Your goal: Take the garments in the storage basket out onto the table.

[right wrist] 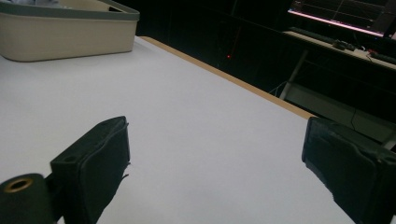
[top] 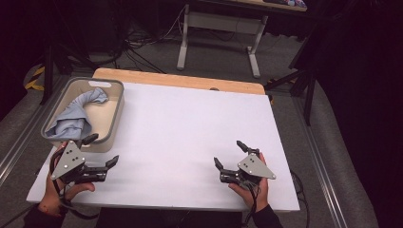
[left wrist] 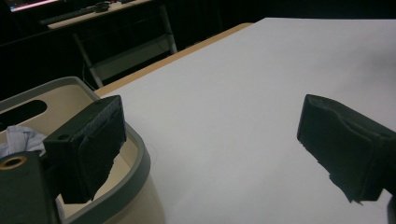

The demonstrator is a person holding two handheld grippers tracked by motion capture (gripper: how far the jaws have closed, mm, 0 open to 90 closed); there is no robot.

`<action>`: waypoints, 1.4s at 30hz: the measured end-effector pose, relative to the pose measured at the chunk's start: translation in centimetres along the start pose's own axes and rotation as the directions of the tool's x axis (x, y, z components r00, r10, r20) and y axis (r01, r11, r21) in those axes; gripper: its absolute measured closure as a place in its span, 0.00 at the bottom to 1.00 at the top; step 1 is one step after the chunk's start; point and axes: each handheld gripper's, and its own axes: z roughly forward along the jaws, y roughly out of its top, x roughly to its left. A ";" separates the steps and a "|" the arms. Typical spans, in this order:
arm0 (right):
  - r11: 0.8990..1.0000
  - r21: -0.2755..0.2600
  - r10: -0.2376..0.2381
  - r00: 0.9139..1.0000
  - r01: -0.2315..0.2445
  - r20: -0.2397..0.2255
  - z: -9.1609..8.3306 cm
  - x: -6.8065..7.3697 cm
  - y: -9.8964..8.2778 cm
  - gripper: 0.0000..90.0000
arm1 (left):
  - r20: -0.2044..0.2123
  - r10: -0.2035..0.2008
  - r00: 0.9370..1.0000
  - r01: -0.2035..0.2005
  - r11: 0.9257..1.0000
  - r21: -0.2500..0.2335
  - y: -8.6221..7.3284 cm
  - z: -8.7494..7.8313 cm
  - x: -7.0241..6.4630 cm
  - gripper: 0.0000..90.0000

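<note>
ok, both claws idle at the near edge of the table (top: 190,123), each held in 1 hand. left gripper (top: 101,150) sits at the near left corner, jaws spread wide, nothing between them. in the left gripper view its 2 black pads stand well apart with bare white tabletop in the gap. 1 jaw reaches up just beside the near wall of the bin (top: 115,109); from above that tip overlaps the rim, can't tell if it touches. the other jaw points out over the white surface toward the table's middle. grey plate on top faces up.

right gripper (top: 228,154) is at the near right, well apart from the left one, jaws also at full spread and gripping nothing. right gripper view: both pads apart, plain white sheet between, wooden table edge running across ahead of them, bin (right wrist: 65,35) far off beyond the left-hand jaw.

cloth (top: 76,114), light blue, lies crumpled inside the bin, just ahead of the left claw and slightly to its outer side. 1 end of it is heaped up against the far wall near the handle slot, the rest piled toward the near left corner. in the left gripper view a bit of that cloth (left wrist: 21,140) shows behind the jaw on the bin side, inside the wall. neither claw touches it. from the right claw the cloth is far across the table, beyond the left claw's side.

bin is beige with a grey rim and sits on the far left part of the white sheet.
</note>
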 end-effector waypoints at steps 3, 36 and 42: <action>1.000 0.000 -0.003 1.000 0.003 0.004 -0.1 0.0 0.0 0.10 | -0.003 -0.001 1.000 0.001 1.000 0.003 0.1 0.0 0.0 0.10; 1.000 0.001 0.003 1.000 -0.003 -0.012 0.4 -0.1 0.0 0.10 | -0.119 -0.017 0.993 0.029 0.994 0.105 2.9 -0.1 5.1 0.10; 1.000 0.012 0.002 1.000 -0.002 -0.008 0.6 -0.2 -0.1 0.10 | -0.163 -0.067 0.984 0.096 0.979 0.178 4.1 0.8 9.2 0.09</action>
